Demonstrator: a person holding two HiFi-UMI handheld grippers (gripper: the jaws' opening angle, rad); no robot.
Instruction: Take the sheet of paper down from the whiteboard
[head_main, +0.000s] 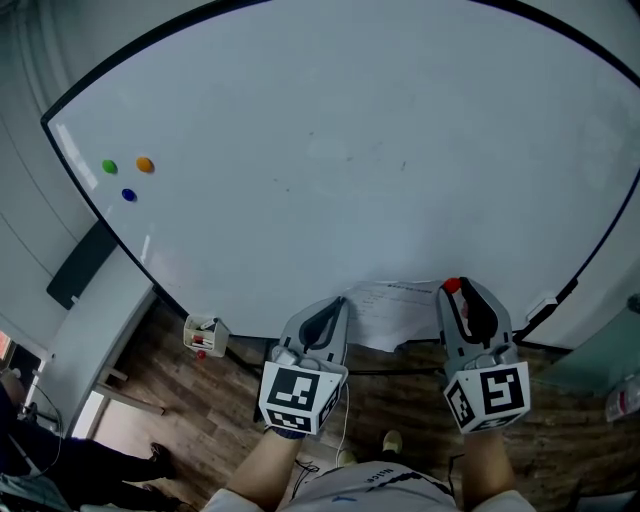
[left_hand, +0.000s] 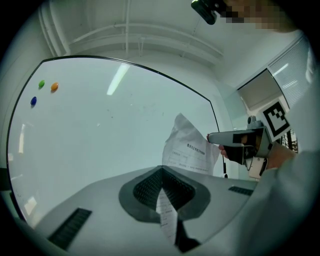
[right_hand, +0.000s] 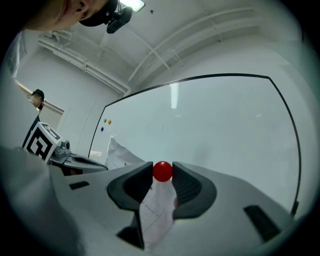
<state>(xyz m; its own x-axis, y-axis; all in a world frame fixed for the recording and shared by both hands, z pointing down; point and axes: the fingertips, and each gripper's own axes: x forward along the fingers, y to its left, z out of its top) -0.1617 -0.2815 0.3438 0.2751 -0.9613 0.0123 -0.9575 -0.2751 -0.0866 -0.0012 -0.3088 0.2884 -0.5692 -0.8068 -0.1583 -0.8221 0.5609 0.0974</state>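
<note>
Between your two tongs the sheet of paper (head_main: 395, 315) is hanging crumpled, near the lower edge of the whiteboard (head_main: 350, 150); your left tongs (head_main: 322, 322) are gripping one edge tight, probably steadying it; your right tongs (head_main: 466, 300) are pinching the red magnet (head_main: 451, 286), the sheet's other edge running between the jaws, likely freeing it. Far left of the left tongs a green magnet (head_main: 109, 167), an orange magnet (head_main: 145, 164) and a blue magnet (head_main: 128, 195) are sitting on the board; below both tongs a wood floor (head_main: 200, 400) is showing.

1 whiteboard (head_main: 350, 130), 1 sheet (head_main: 395, 312), 4 magnets (head_main: 145, 164) (head_main: 109, 166) (head_main: 128, 195) (head_main: 452, 285), 2 hand-held grippers (head_main: 340, 302) (head_main: 457, 292)
</note>
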